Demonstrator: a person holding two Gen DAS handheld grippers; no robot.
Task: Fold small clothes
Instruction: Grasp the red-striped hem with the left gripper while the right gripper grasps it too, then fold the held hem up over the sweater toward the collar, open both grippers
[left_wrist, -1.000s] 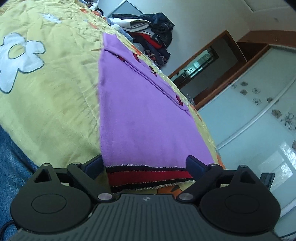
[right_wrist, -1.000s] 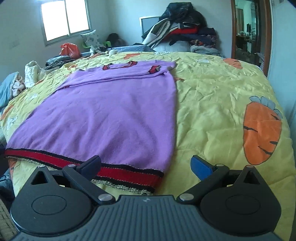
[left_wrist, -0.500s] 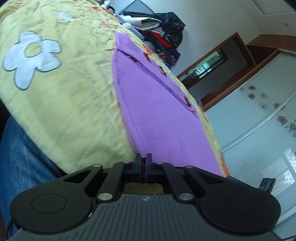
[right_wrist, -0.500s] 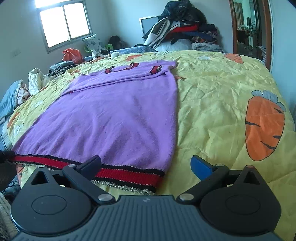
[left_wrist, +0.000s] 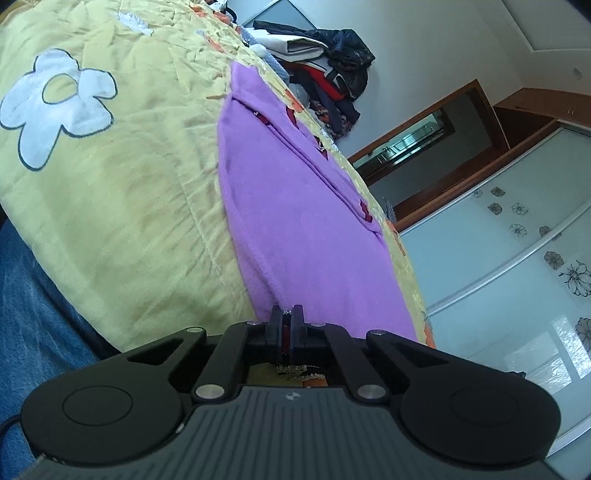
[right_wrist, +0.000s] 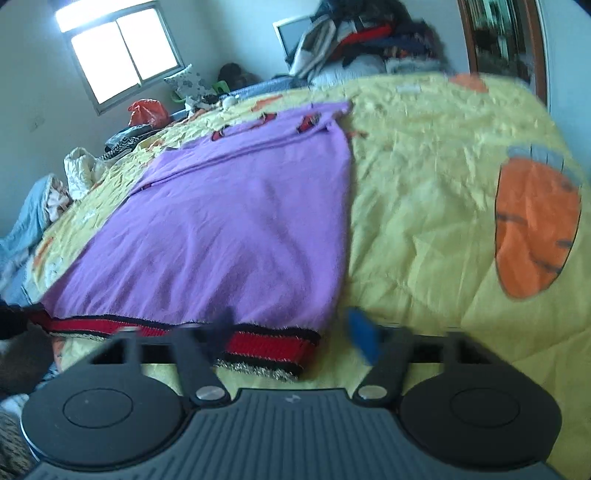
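Note:
A purple sweater (left_wrist: 295, 206) with a red and black hem lies flat on the yellow quilt (left_wrist: 129, 184), neck end far away. My left gripper (left_wrist: 287, 325) is shut on the hem at the sweater's near left corner; a sliver of red shows between the pads. In the right wrist view the sweater (right_wrist: 229, 221) spreads ahead, and its hem (right_wrist: 269, 341) runs across just in front of my right gripper (right_wrist: 291, 328). That gripper's jaws are closing around the hem's right corner, which lies between them. The fingers are blurred and still stand apart.
A heap of clothes (right_wrist: 369, 40) is piled at the head of the bed, with more bundles (right_wrist: 77, 173) along its left side. Sliding wardrobe doors (left_wrist: 517, 258) stand to the right. A person's jeans-clad leg (left_wrist: 22, 295) is against the bed's near edge.
My left gripper shut on the hem's left corner and has stayed shut. My right gripper edged forward toward the right corner, and its fingers have drawn closer together.

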